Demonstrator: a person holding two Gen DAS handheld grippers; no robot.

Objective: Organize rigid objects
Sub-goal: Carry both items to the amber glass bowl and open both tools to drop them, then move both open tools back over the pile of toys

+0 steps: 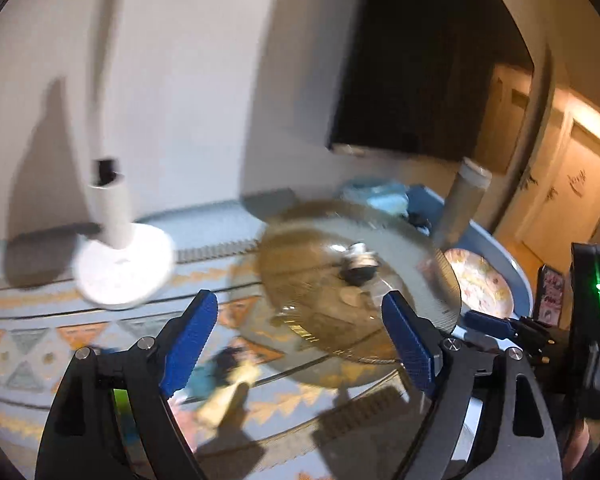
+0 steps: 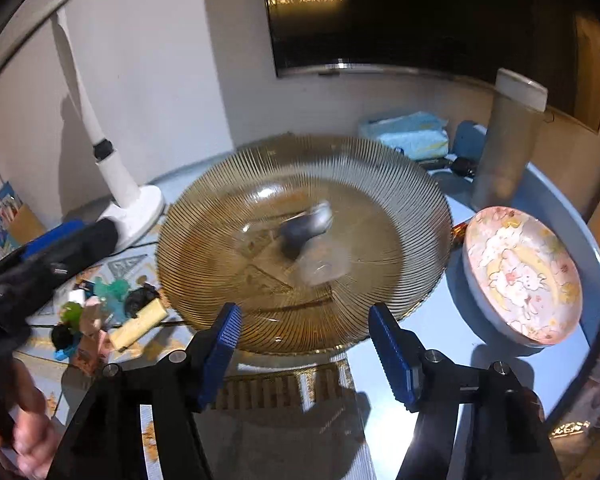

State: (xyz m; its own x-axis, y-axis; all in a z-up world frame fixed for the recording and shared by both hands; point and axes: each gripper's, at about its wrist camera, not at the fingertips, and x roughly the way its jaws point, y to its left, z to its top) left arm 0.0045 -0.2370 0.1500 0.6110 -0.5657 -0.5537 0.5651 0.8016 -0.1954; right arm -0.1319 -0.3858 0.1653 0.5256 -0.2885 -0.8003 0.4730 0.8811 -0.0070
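Ribbed amber glass dish [image 2: 304,240] on table [image 2: 440,336], blurred small objects inside; left gripper [image 1: 300,356] and right gripper [image 2: 306,350] fingers spread, empty.

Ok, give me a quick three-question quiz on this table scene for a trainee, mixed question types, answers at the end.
1. True or false: the right gripper is shut on the glass plate.
2. What lies beside the glass plate, nearer the tall canister?
A. a pink bowl
B. a kettle
C. a book
3. Fill in: the small toys lie near the white ____ base.

Key: 1 false; 2 A, the pink bowl; 3 lamp.
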